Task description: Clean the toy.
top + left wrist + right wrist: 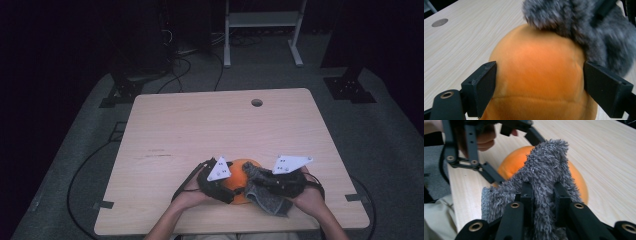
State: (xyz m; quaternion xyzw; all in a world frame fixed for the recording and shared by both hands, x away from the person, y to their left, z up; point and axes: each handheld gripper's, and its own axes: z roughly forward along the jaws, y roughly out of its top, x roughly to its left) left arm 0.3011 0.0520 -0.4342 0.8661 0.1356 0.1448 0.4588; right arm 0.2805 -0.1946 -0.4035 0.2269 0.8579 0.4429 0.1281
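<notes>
Wooden table (pixel 165 130) carries all the work close to its near edge, at 6 o'clock. Left gripper (pixel 226 186) has its jaws around the orange plush ball (pixel 239 175), both pads against its sides. Right gripper (pixel 270 187) is clenched on a grey fuzzy cloth (pixel 262 192) that lies over the ball's 3 o'clock side. Toward 12 o'clock the tabletop is free up to a round hole (pixel 257 103) near the far edge.
</notes>
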